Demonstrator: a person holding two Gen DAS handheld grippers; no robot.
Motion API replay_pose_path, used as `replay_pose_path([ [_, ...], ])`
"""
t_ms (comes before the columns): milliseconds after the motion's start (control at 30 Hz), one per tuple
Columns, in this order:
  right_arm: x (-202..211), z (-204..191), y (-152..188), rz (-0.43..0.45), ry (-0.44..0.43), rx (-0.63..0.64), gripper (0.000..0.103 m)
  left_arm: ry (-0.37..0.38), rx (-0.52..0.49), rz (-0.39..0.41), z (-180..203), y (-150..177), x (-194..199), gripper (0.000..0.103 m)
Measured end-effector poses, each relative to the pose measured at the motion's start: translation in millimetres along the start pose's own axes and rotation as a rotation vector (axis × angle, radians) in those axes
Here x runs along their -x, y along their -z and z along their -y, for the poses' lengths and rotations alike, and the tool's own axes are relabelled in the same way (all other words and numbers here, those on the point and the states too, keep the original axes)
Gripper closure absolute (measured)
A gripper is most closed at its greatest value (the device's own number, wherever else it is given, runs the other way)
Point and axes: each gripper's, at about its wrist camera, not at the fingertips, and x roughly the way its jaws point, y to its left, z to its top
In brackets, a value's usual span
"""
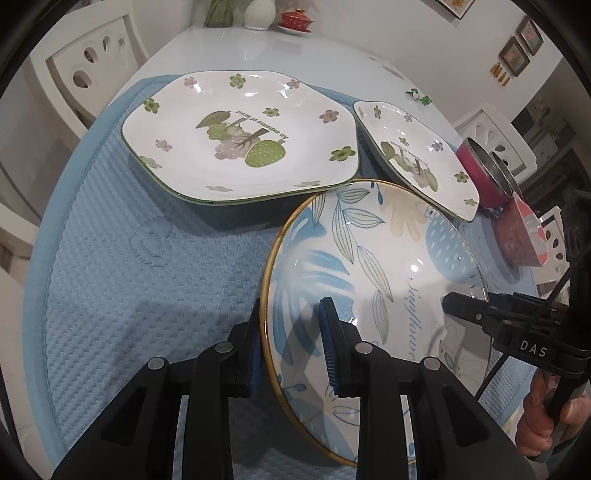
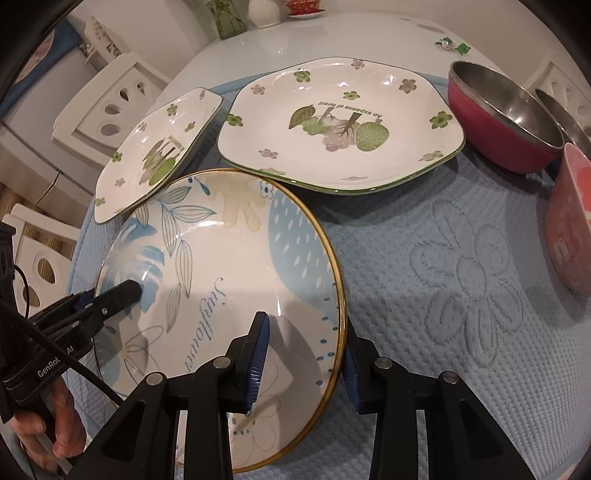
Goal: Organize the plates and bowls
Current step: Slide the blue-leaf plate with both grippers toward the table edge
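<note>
A round plate [image 1: 369, 258] [image 2: 229, 266] with blue leaves and a gold rim lies on the blue quilted mat [image 1: 129, 277] [image 2: 461, 332]. My left gripper [image 1: 293, 350] is shut on its left rim, one pad inside and one outside. My right gripper [image 2: 304, 365] is shut on the opposite rim in the same way. The plate's far edge overlaps a small square floral plate [image 1: 417, 155] [image 2: 155, 155]. Beside that one lies a large square floral plate [image 1: 240, 136] [image 2: 340, 125]. To the right are a red steel bowl [image 1: 480, 173] [image 2: 506, 125] and a pink bowl [image 1: 521, 236] [image 2: 572, 221].
A second steel bowl [image 2: 565, 114] sits behind the red one. The white table [image 1: 295, 48] runs on beyond the mat to a vase [image 1: 260, 14] and a red lidded cup [image 1: 295, 18]. White chairs [image 1: 88, 62] stand around it. A hand [image 2: 55, 435] holds each gripper handle.
</note>
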Motion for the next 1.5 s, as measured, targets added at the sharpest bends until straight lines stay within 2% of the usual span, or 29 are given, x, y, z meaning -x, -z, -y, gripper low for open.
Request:
replay_pose_path([
  [267,21.4,-8.5,17.5,0.008,0.003,-0.007,0.068,-0.001,0.004,0.01,3.5,16.2,21.1,0.079],
  [500,49.1,-25.6,44.0,0.018,0.003,0.007,0.068,-0.02,0.018,0.054,7.9,33.4,59.2,0.079],
  [767,58.2,-47.0,79.0,-0.015,-0.013,0.028,0.068,-0.058,0.036,0.058,3.4,69.1,88.4,0.079],
  [1033,37.7,-61.4,110.5,-0.12,-0.025,0.057,0.068,-0.097,0.104,-0.004,-12.5,107.8,83.3,0.079],
  [1267,31.0,-56.2,119.5,-0.154,-0.012,0.022,0.068,-0.093,0.107,-0.044,-13.9,122.5,72.2,0.079],
  [1500,41.6,-53.1,122.5,-0.116,-0.016,0.007,0.068,-0.069,0.127,-0.057,-18.6,129.3,69.1,0.079],
])
